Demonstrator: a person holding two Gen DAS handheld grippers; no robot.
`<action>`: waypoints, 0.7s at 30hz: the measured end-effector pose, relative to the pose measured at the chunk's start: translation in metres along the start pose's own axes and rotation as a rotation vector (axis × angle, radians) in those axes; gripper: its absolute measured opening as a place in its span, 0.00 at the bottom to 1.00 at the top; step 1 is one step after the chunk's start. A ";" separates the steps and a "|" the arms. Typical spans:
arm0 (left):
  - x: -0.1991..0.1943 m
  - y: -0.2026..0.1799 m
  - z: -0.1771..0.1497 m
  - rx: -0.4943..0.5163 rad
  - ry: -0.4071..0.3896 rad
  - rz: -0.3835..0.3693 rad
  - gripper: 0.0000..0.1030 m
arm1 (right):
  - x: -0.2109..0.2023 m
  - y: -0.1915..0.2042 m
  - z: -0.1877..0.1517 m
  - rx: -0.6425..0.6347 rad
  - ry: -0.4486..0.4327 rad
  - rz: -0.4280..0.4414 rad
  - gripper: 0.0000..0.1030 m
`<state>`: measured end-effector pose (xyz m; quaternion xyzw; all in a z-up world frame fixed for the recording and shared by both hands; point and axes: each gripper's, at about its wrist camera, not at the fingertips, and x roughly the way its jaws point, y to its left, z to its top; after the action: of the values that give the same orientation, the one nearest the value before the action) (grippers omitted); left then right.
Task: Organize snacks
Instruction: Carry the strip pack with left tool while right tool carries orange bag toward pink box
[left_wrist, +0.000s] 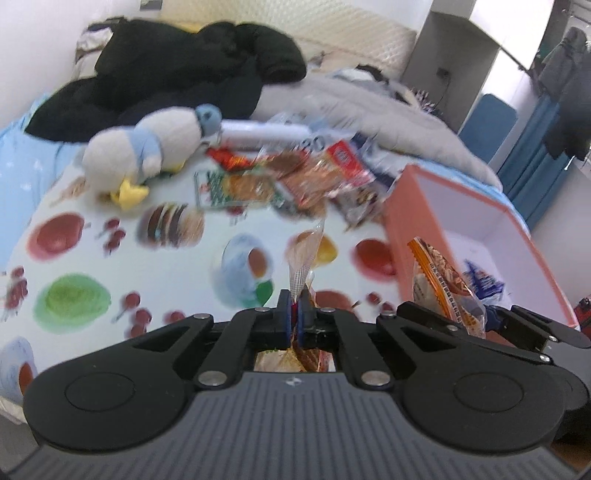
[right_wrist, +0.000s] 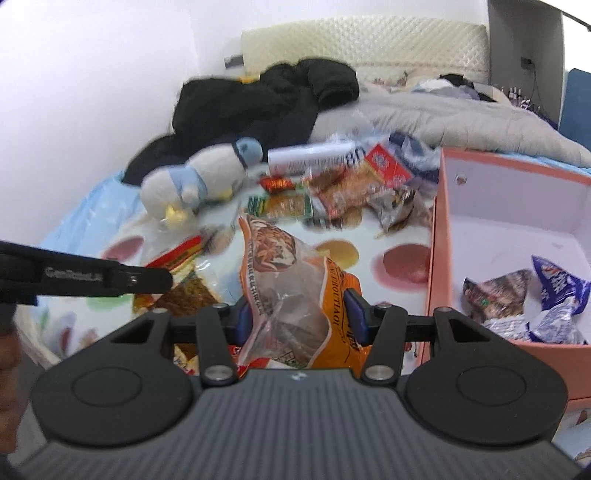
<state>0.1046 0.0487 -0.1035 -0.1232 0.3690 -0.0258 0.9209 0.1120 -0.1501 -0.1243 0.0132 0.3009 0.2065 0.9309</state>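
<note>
Open pink box (right_wrist: 436, 236), snack pile (right_wrist: 343, 192) alongside

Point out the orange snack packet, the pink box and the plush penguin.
orange snack packet (right_wrist: 291, 291): right wrist view, clear middle panel.
pink box (right_wrist: 437, 236): right wrist view, left outer wall.
plush penguin (left_wrist: 147, 151): left wrist view, white body.

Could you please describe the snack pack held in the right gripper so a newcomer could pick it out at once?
Find the pink box on the printed sheet; just left of it the right gripper pinches a pack. Unlike the loose snacks beyond, it is held up, clear with orange edges.
</note>
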 end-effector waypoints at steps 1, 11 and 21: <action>-0.006 -0.004 0.003 0.002 -0.012 -0.005 0.03 | -0.007 0.000 0.003 0.002 -0.015 0.002 0.52; -0.051 -0.056 0.020 0.047 -0.075 -0.097 0.03 | -0.065 -0.022 0.021 0.042 -0.108 -0.054 0.52; -0.059 -0.122 0.030 0.120 -0.128 -0.230 0.03 | -0.107 -0.070 0.020 0.111 -0.167 -0.172 0.52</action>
<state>0.0879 -0.0553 -0.0125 -0.1110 0.2906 -0.1454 0.9392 0.0717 -0.2541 -0.0590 0.0559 0.2333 0.1070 0.9649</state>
